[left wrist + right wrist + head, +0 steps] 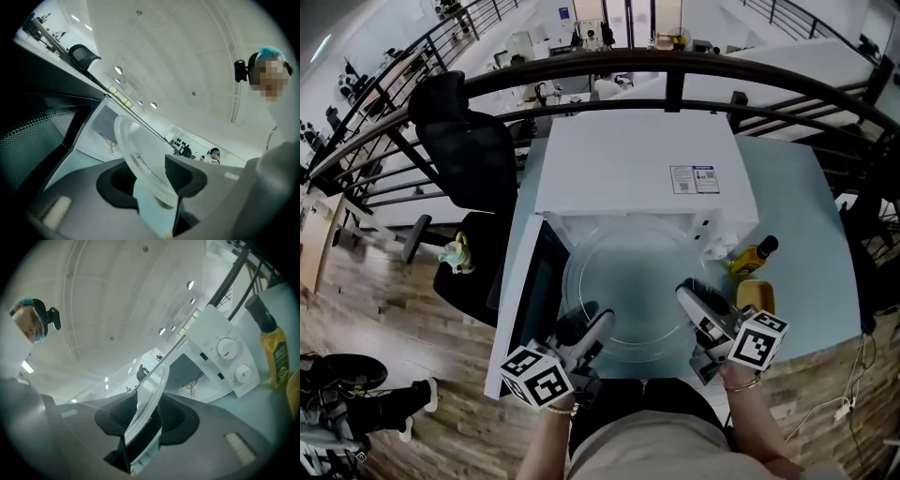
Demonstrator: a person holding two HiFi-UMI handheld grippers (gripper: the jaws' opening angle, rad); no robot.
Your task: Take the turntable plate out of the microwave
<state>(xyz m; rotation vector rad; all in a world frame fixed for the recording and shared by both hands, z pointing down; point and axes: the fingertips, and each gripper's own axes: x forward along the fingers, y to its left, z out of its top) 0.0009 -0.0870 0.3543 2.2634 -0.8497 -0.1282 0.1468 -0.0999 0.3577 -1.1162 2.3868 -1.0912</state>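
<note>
A pale blue-green bench (797, 216) fills the middle of the head view. It stands on a brown wooden plank floor (384, 300), which shows from 7 to 9 o'clock and again at 4 o'clock. At 10 o'clock a black swivel office chair (464, 141) stands just beside the bench. A curved black metal railing (675, 66) crosses 12 o'clock, with a bright white lower office level (581, 37) beyond it. The gripper views show a white ceiling (178, 56) with small bright lamps (118, 70).
</note>
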